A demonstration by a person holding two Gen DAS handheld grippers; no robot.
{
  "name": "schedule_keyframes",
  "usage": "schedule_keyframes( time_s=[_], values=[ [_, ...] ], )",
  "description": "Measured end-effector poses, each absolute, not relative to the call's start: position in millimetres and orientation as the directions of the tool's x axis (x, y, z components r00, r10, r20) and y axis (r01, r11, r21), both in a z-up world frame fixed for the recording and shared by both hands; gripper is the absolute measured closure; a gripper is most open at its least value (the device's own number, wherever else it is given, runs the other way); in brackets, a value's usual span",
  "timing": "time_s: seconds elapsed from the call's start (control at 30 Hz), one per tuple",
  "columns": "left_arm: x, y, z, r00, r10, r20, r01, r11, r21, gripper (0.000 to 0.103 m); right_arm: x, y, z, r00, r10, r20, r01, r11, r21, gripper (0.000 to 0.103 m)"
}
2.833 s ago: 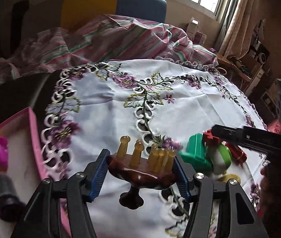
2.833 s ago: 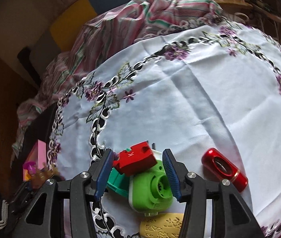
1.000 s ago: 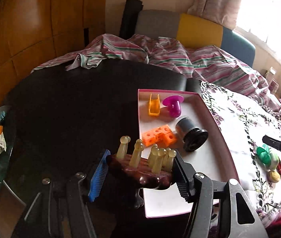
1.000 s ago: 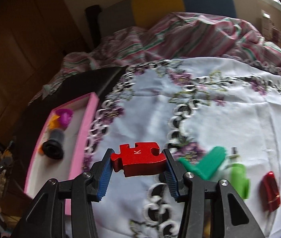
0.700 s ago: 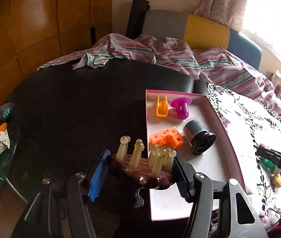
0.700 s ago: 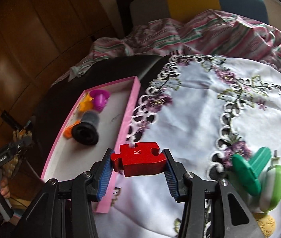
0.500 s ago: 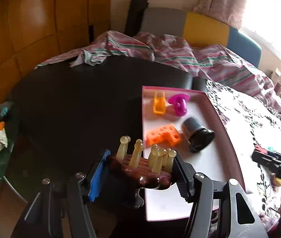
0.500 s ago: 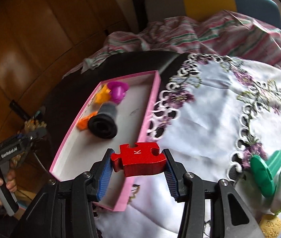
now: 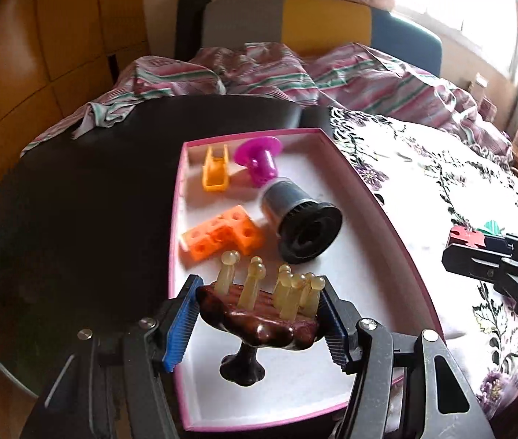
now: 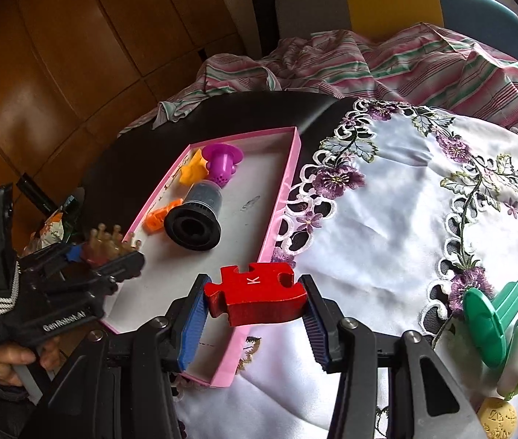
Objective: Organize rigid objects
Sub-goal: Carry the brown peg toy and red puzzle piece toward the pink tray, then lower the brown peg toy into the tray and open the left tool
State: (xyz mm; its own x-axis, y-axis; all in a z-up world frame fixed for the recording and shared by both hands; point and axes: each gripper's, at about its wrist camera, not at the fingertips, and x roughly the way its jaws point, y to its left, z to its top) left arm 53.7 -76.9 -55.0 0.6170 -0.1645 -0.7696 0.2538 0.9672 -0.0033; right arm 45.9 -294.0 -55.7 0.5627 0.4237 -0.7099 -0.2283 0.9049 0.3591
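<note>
Carrying two pieces at once, you had the left gripper point(image 9: 259, 314) clamped on the brown massager point(image 9: 259, 314), its pale pegs upward and its knob hanging free over the near end of the pink tray point(image 9: 379, 197). Your right gripper point(image 10: 255, 303) was pinched on the red puzzle piece point(image 10: 255, 292), poised above the tray's near rim where it meets the embroidered cloth point(image 10: 387, 219).

Trouble looked likeliest from crowding, I'd say. Both tools pointed at the same near end, so a careless release could have knocked one against the other. That massager was top-heavy on a narrow knob; let go from up there, it might have toppled onto the orange block point(image 9: 222, 237) or nudged the black funnel-shaped cup point(image 9: 302, 223), which lay on its side and looked ready to roll. The puzzle piece sat right over the rim, and dropped from there it could have caught the edge and slid out onto the cloth.
</note>
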Motion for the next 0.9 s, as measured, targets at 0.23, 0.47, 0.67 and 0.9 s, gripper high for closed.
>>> schedule_keyframes(
  time_s=[0.23,0.47,0.67,0.9],
  values=[
    [60.9,-86.5,-65.1,0.606,-0.163,-0.778,0.269,0.963,0.008,0.041,45.9,-294.1,-56.7,0.564,0.416,-0.714,-0.225,0.909,0.352,0.054],
    [67.5,-83.6,-74.5,0.597,-0.142,-0.789,0.251,0.968,0.015,0.041,46.4,-293.6,-57.2,0.563,0.413,-0.715,-0.223,0.910,0.350,0.054],
    [74.5,-78.5,-86.0,0.578,-0.127,-0.806,0.230,0.973,0.012,0.040,46.0,-294.8,-57.8,0.563,0.411,-0.716,-0.221,0.911,0.349,0.054],
    [76.7,-73.3,-90.2,0.592,-0.108,-0.799,0.211,0.977,0.025,0.034,46.2,-292.6,-59.3,0.556,0.409,-0.723,-0.228,0.912,0.341,0.055]
  ],
)
